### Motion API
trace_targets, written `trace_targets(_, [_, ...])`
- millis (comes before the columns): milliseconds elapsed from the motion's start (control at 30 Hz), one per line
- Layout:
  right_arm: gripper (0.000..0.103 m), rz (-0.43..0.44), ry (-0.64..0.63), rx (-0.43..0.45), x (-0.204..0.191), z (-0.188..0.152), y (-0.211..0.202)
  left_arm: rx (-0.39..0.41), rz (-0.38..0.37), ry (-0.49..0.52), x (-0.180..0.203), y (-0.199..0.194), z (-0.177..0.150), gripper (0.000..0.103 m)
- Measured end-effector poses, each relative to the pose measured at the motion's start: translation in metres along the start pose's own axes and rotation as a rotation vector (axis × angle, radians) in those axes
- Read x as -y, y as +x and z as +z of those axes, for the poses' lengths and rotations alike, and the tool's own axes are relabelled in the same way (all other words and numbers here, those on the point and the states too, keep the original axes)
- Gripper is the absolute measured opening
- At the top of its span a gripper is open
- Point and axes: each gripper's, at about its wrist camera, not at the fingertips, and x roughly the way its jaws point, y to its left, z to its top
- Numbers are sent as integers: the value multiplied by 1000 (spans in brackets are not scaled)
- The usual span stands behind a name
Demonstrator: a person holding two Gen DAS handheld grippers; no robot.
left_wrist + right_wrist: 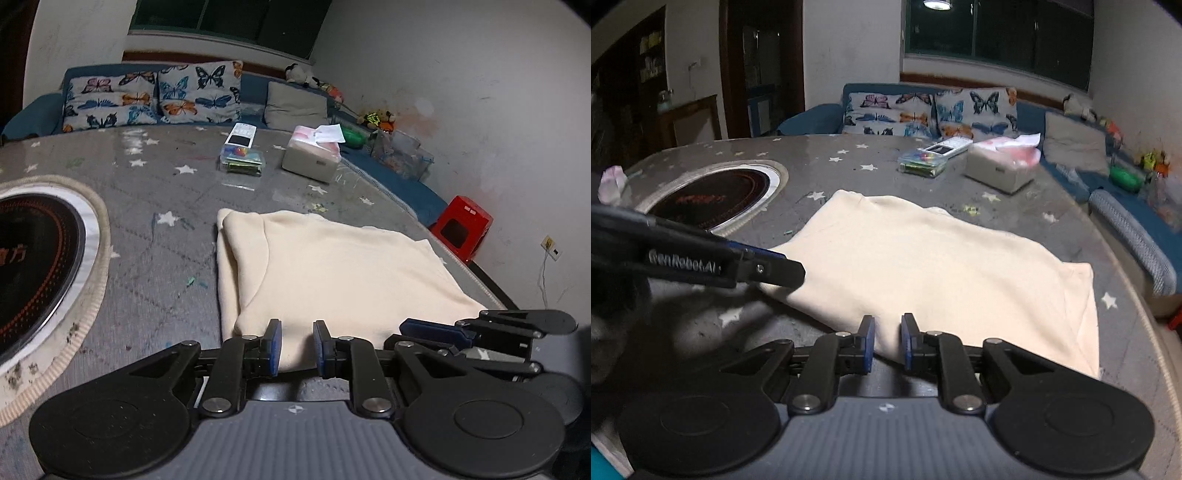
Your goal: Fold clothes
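A cream folded garment (332, 266) lies flat on the grey star-patterned table (155, 192); it also shows in the right wrist view (942, 258). My left gripper (297, 347) is partly open, its blue-padded jaws standing either side of the garment's near edge, with cloth between them. My right gripper (888, 341) is likewise partly open around the near edge of the cloth. The right gripper also shows at the right in the left wrist view (432, 328), and the left gripper enters from the left in the right wrist view (790, 271), at the garment's near-left corner.
A round inset hotplate (33, 258) sits in the table at the left. At the far side stand a tissue box (314, 155), a clear plastic box (242, 160) and a white remote (240, 136). A blue sofa with butterfly cushions (147, 96) lies behind; a red stool (461, 229) stands at the right.
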Motion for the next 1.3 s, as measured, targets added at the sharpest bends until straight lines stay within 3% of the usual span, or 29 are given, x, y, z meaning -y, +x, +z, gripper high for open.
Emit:
trace_targets(100, [20,-3,22,14,-1,0,-8,-4,-1,-6,1,-4,0,24])
trace_targets(133, [22,-9,23,18,-1,0,-10,-3,1,-7,1,-5,0,30])
trace_targets(167, [30,-14,29,20,-1,0,-12,-1,2,-9,1,-7,0,37])
trace_targets(233, [40,-28,42,26,0,-2,-15,8,5,-6,3,-11,-1,39])
trace_targets(433, [50,-57,91,38,1,-9,-27,29,31,8,5,-24,-7,53])
trace_targets(533, [62,-70,113,43,0,-12,-32,32,41,1,3,-29,-10,59])
trace_targets(633, [64,-82,135,45,-1,-16,-36,30,48,-1,3,-35,-15,65])
trace_targets(867, [83,-103,163,52,-8,-24,-46,38,68,25,6,-50,-24,81])
trace_targets(1100, [94,-139,167,70,-17,-28,-56,57,77,37,9,-63,-31,93])
trace_targets(1167, [103,-152,168,77,-19,-29,-59,62,79,39,10,-66,-32,96])
trace_targets(1300, [103,-174,167,83,-21,-30,-63,73,75,43,11,-72,-35,101])
